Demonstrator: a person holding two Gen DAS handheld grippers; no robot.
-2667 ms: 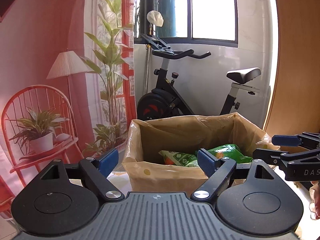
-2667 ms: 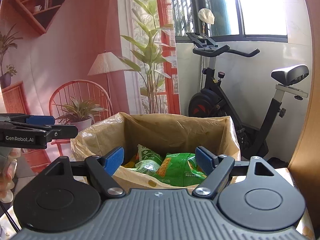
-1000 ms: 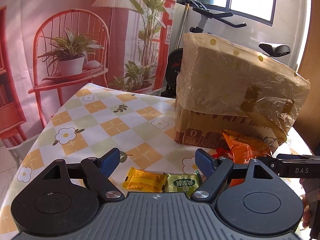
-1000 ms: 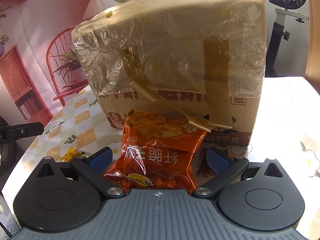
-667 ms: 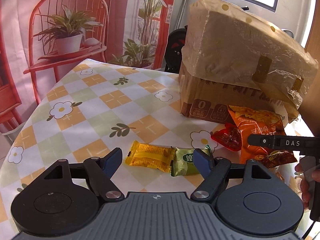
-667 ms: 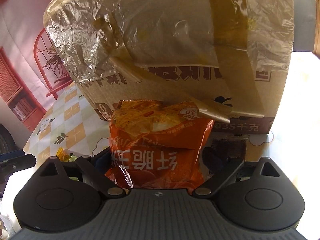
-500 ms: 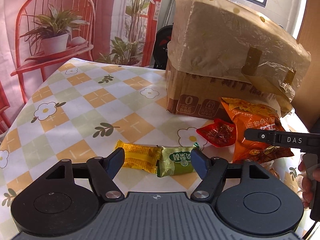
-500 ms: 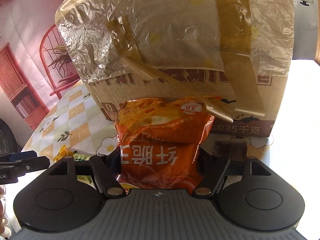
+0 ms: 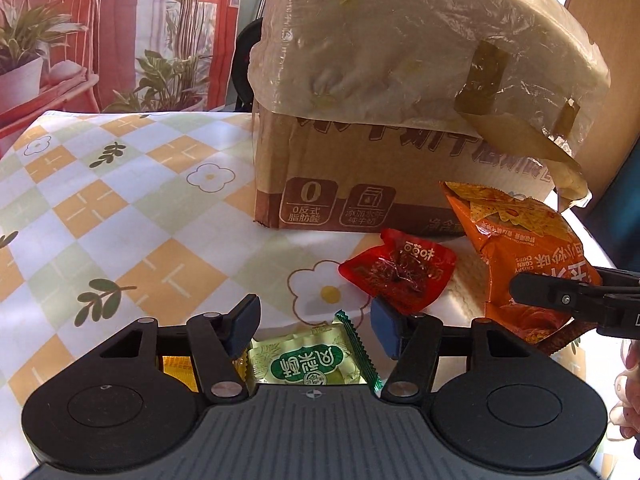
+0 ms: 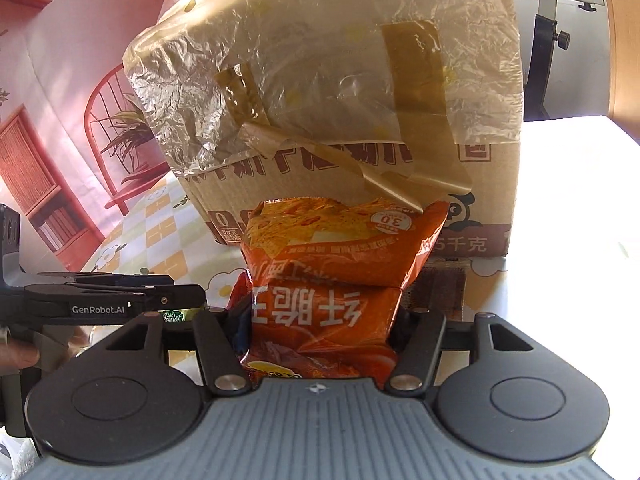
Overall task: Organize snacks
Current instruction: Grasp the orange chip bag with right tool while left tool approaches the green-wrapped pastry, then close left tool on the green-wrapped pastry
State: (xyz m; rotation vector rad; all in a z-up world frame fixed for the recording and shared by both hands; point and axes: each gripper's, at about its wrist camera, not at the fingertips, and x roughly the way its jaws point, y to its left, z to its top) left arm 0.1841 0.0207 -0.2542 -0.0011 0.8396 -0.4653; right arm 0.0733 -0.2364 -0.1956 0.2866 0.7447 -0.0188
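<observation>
A cardboard box (image 9: 360, 184) lined with a yellowish plastic bag stands on the flowered tablecloth (image 9: 120, 208); it also shows in the right wrist view (image 10: 360, 128). My right gripper (image 10: 320, 320) is shut on an orange chip bag (image 10: 340, 264), which also shows in the left wrist view (image 9: 528, 248). My left gripper (image 9: 314, 320) is open, low over a green snack packet (image 9: 308, 360) that lies between its fingers. A yellow packet (image 9: 176, 364) lies under the left finger. A red packet (image 9: 400, 272) lies just beyond the right fingertip.
The box stands close in front of both grippers. The right gripper's finger (image 9: 568, 300) reaches in from the right in the left wrist view. The left gripper's side (image 10: 112, 300) shows at the left in the right wrist view. A red chair backdrop (image 9: 48, 52) and an exercise bike (image 10: 560, 20) stand beyond the table.
My left gripper has come down and forward over the green packet, and its jaws have narrowed. My right gripper has closed on the orange chip bag.
</observation>
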